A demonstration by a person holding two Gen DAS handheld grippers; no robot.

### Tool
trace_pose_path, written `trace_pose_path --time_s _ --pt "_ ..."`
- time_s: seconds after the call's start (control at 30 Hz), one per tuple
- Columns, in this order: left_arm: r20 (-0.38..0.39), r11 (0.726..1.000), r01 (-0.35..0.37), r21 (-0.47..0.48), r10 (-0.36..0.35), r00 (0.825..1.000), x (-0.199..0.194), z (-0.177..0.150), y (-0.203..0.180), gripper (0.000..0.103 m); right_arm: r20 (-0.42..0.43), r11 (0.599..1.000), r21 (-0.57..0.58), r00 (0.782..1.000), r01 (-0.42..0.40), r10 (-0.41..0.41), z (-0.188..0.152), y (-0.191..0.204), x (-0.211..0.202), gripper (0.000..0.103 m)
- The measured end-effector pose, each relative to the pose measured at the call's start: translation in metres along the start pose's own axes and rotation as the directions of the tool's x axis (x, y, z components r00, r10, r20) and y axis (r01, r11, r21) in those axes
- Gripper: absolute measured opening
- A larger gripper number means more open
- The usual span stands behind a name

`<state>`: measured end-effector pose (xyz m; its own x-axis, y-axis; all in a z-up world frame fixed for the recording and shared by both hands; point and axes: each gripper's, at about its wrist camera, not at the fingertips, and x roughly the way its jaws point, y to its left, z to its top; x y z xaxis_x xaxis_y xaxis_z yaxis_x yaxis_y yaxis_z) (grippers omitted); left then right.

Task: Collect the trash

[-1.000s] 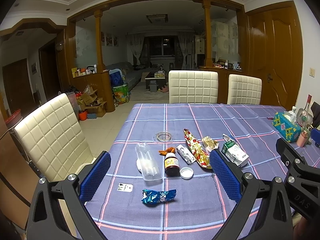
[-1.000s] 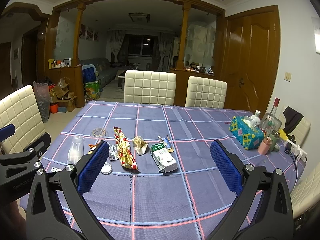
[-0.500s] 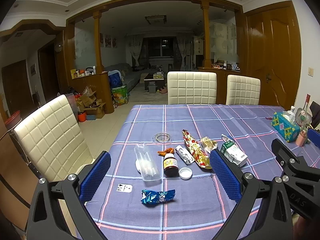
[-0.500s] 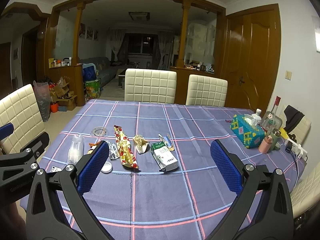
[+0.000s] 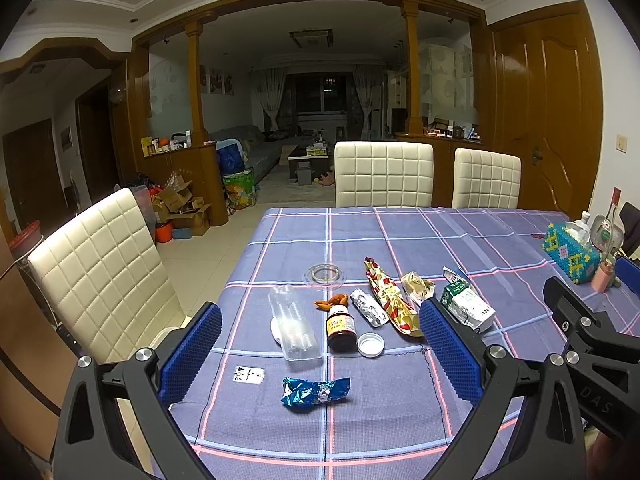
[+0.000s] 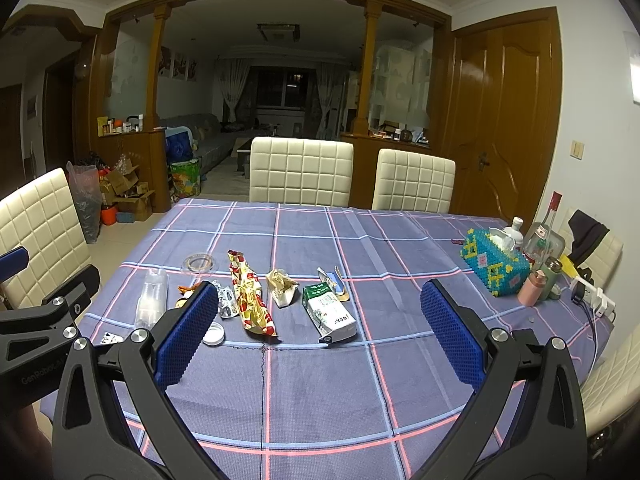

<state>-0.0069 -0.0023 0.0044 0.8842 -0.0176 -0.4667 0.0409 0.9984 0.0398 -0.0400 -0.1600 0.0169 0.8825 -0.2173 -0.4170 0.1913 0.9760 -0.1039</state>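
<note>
Trash lies in a row on the purple checked tablecloth (image 5: 400, 400): a blue foil wrapper (image 5: 315, 391), a clear plastic bottle (image 5: 294, 327), a brown medicine bottle (image 5: 341, 328) with its white cap (image 5: 371, 345) beside it, a red-gold wrapper (image 5: 390, 300), a crumpled gold wrapper (image 6: 282, 286) and a green-white carton (image 6: 329, 314). My left gripper (image 5: 318, 352) is open and empty above the near table edge, in front of the bottles. My right gripper (image 6: 320, 336) is open and empty, in front of the carton.
A glass ashtray (image 5: 324, 276) sits behind the trash. A beaded tissue box (image 6: 494, 266) and bottles (image 6: 542, 248) stand at the right edge. White padded chairs (image 6: 302, 172) surround the table. Cardboard boxes (image 5: 182, 208) lie on the floor at left.
Both grippers have risen and pulled back slightly; the trash sits a little lower in the views. Nothing was grasped.
</note>
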Motion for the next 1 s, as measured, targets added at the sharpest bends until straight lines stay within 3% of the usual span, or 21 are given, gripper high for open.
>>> trace_pose_path --time_s 0.53,0.83,1.0 --pt "-0.027 1.0 -0.008 0.001 0.008 1.0 0.012 -0.005 0.0 0.097 -0.024 1.0 -0.003 1.0 0.0 0.0 -0.005 0.005 0.012 0.1" --pt "-0.131 0.999 -0.036 -0.007 0.035 0.991 0.058 -0.018 0.002 0.097 -0.068 0.999 -0.042 0.998 0.016 -0.018 -0.014 0.01 0.048 0.1" --pt "-0.234 0.998 -0.062 -0.006 0.059 0.97 0.096 -0.042 0.013 0.097 -0.123 0.997 -0.07 0.992 -0.025 0.016 -0.032 0.015 0.083 0.095"
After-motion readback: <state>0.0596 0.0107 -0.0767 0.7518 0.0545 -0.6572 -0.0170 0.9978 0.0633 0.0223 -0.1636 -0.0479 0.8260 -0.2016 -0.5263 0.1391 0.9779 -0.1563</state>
